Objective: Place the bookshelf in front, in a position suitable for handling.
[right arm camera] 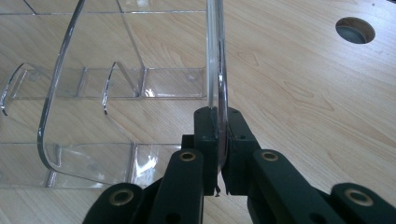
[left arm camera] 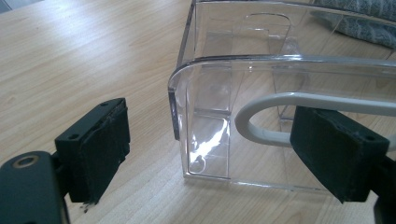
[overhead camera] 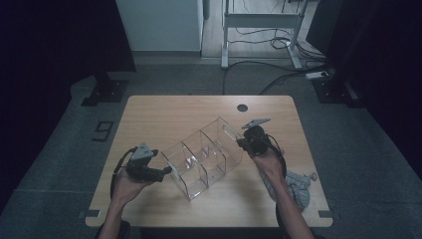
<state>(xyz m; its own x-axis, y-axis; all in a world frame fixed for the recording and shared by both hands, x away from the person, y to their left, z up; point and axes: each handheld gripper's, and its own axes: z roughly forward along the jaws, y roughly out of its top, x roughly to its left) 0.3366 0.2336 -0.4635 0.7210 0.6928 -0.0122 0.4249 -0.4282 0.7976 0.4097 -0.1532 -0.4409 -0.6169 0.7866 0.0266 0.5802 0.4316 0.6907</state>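
Note:
A clear acrylic organizer [overhead camera: 204,157] with several compartments lies at an angle in the middle of the wooden table [overhead camera: 164,112]. My right gripper [overhead camera: 242,143] is at its right end, shut on the thin end wall [right arm camera: 215,70], which stands edge-on between the pads [right arm camera: 218,116]. My left gripper [overhead camera: 166,171] is at the organizer's left end and stands open. In the left gripper view its jaws [left arm camera: 215,149] are wide apart, with the rounded corner of the organizer [left arm camera: 175,100] between them and touching neither pad.
A grey cloth [overhead camera: 298,186] lies at the table's right front corner, beside the right forearm, and shows behind the organizer [left arm camera: 364,18]. A round cable hole [overhead camera: 242,107] sits near the far edge [right arm camera: 355,30]. Desk legs and cables cross the floor beyond.

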